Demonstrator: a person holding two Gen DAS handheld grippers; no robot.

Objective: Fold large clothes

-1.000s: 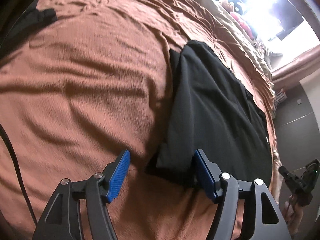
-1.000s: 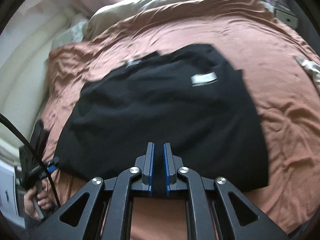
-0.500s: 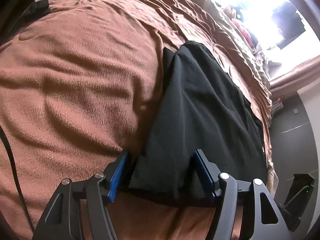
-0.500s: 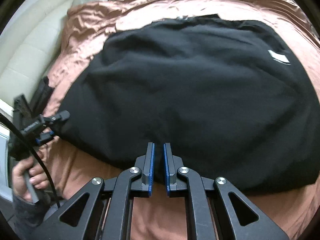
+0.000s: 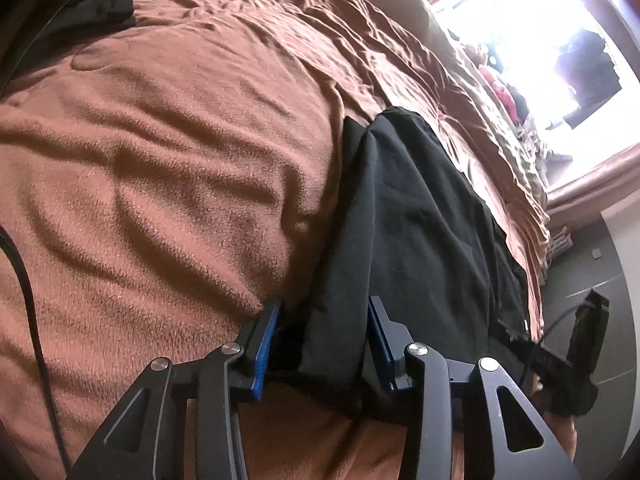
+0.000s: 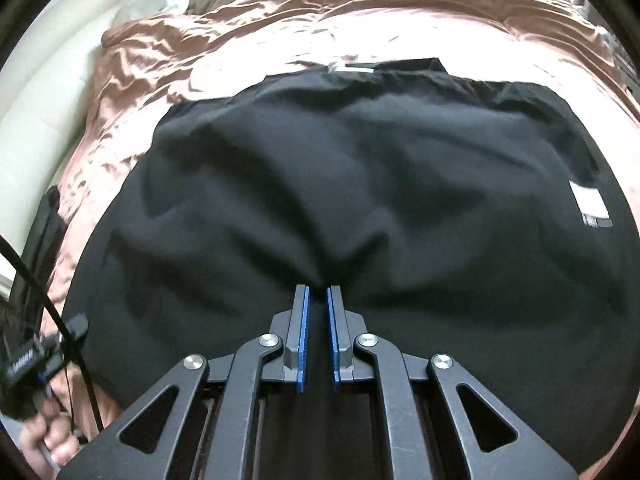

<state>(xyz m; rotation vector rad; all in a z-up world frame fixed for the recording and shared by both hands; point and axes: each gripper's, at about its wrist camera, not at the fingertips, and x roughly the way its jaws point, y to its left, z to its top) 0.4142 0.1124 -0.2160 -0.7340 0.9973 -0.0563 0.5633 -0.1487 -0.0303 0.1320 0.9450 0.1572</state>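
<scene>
No lettering can be read. A white label (image 6: 591,204) sits on the black garment (image 6: 360,200) at the right of the right wrist view, its print too small and blurred to read. Faint marks on the device at lower left are illegible too.

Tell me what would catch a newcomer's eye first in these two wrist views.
A large black garment sprawls across a rumpled brown bedspread. The left tool straddles the garment's folded near corner, its jaws closing around it, while the right tool is shut on a pinch of the same cloth.
</scene>
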